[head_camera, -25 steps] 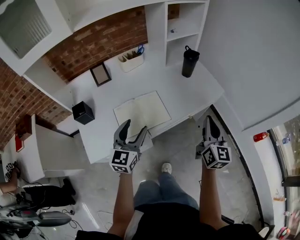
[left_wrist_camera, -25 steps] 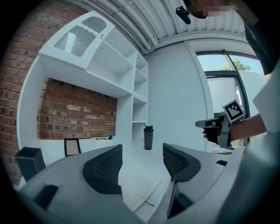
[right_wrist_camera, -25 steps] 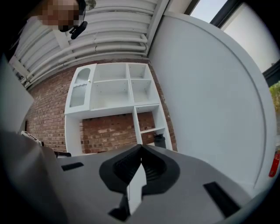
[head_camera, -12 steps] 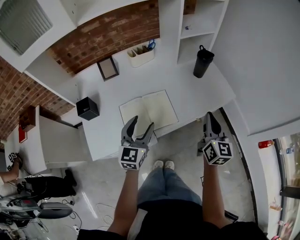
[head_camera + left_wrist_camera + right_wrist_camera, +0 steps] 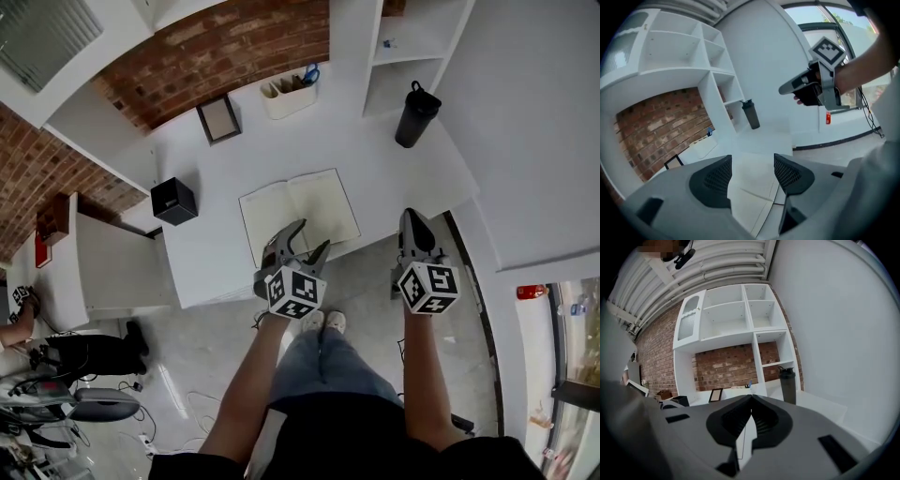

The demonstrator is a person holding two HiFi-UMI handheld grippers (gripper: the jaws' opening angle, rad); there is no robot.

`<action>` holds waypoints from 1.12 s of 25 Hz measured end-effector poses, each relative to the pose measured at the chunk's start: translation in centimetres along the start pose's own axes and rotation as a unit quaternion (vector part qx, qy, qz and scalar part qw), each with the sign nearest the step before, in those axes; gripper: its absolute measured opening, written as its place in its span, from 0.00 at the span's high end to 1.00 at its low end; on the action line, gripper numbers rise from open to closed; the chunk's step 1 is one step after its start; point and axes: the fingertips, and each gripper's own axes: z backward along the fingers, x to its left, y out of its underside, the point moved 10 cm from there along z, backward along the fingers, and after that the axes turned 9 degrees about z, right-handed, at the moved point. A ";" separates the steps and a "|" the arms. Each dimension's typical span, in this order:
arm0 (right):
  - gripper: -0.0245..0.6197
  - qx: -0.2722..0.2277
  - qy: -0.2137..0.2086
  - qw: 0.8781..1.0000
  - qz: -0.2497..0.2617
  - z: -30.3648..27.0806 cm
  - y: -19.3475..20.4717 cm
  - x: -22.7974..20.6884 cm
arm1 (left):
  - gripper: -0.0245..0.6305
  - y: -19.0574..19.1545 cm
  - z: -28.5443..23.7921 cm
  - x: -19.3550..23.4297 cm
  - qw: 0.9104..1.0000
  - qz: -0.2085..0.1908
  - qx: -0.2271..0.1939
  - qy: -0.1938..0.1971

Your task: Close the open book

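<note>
Book (image 5: 298,214) lies open and flat at the near edge of the bench (image 5: 384,183). The left tongs (image 5: 312,234) hang over its near margin by the spine, spread wide and empty (likely lining up to catch a cover edge). The right tongs (image 5: 411,221), pressed together on nothing, wait off to the book's right. Half a second back, the left tongs stood further left of the spine, barely reaching the book.
</note>
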 end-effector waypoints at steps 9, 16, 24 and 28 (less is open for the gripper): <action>0.96 0.029 -0.024 0.999 0.010 -2.1 1.2 0.6 | 0.57 1.2 -4.3 -2.9 0.985 -0.134 0.113 0.003; 0.96 0.045 -0.021 0.999 0.003 -2.1 2.6 -0.1 | 0.57 2.7 -6.2 -4.1 0.968 -0.188 0.166 0.018; 0.96 0.052 -0.021 0.998 -0.002 -2.2 3.3 -0.2 | 0.57 3.6 -7.5 -4.4 0.958 -0.208 0.197 0.007; 0.96 0.055 -0.023 0.998 -0.001 -2.2 3.5 -0.1 | 0.57 3.9 -7.7 -4.2 0.955 -0.218 0.201 0.000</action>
